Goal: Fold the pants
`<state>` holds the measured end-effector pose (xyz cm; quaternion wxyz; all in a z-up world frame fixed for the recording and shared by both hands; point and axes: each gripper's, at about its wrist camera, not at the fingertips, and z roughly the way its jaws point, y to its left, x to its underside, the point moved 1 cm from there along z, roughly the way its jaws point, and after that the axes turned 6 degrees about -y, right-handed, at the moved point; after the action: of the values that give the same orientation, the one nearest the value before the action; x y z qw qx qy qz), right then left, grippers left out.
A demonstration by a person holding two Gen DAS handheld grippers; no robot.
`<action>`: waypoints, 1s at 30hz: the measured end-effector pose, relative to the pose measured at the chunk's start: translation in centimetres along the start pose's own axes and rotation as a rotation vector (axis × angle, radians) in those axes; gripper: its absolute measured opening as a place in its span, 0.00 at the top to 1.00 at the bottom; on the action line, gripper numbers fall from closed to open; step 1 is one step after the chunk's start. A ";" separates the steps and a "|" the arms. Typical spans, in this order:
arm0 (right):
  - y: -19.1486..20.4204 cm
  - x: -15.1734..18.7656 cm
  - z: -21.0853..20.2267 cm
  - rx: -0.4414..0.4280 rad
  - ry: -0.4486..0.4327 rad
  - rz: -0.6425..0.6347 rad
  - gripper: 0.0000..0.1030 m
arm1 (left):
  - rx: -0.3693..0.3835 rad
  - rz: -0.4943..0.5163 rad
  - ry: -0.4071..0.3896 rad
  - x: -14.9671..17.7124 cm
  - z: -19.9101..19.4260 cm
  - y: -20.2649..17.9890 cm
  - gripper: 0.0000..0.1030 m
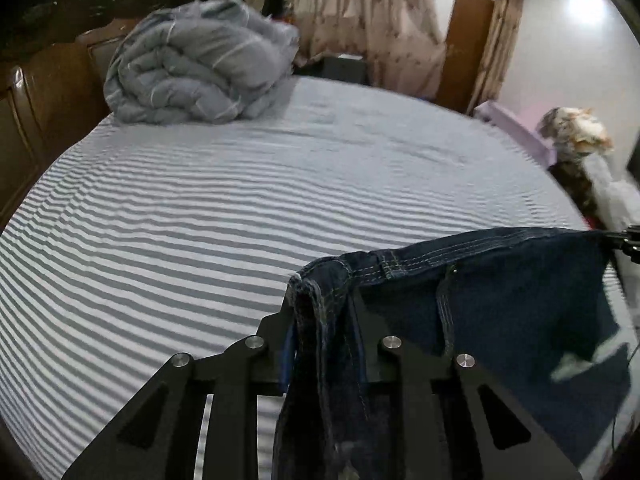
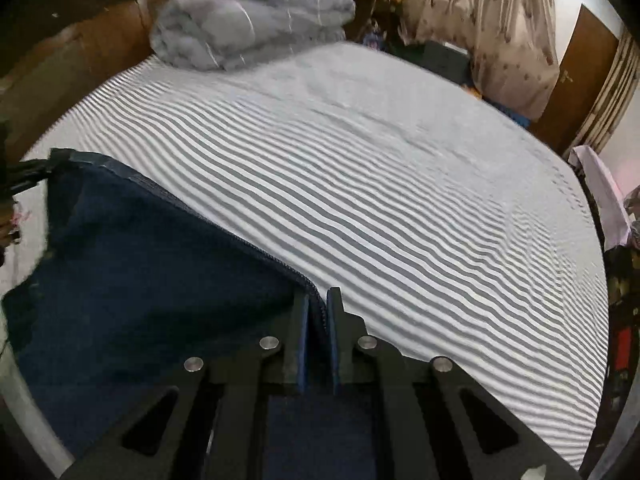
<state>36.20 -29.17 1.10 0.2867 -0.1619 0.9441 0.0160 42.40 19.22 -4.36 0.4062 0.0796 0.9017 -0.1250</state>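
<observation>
Dark blue jeans (image 1: 500, 292) hang stretched between my two grippers above the striped bed (image 1: 200, 208). My left gripper (image 1: 320, 304) is shut on one corner of the waistband, which bunches between the jaws. In the right wrist view my right gripper (image 2: 318, 304) is shut on the other edge of the jeans (image 2: 152, 264), which spread away to the left. The other gripper shows as a black tip at the far end of the cloth in each view, in the left wrist view (image 1: 628, 240) and in the right wrist view (image 2: 24, 176).
A rolled grey quilt (image 1: 200, 64) lies at the head of the bed by the wooden headboard (image 1: 52, 80). Curtains (image 1: 372, 20) and a brown door (image 1: 464, 44) stand beyond the far side. A purple-covered bench with a bundle (image 1: 576, 132) is at the right.
</observation>
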 end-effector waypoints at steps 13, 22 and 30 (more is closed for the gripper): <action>11.0 16.5 -12.8 -0.166 0.074 0.000 0.94 | 0.020 -0.005 0.113 12.9 -12.0 4.6 0.87; 15.2 25.6 -5.3 -0.119 0.296 0.044 0.94 | 0.111 -0.205 0.171 18.9 -15.1 5.8 0.84; 15.2 25.4 -4.5 -0.104 0.290 0.075 0.93 | 0.256 -0.358 0.242 19.7 -14.5 2.6 0.60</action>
<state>9.07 -22.88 -10.00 0.1378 -0.1419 0.9789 0.0520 19.72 26.75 -10.31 0.2532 -0.0160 0.9203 -0.2977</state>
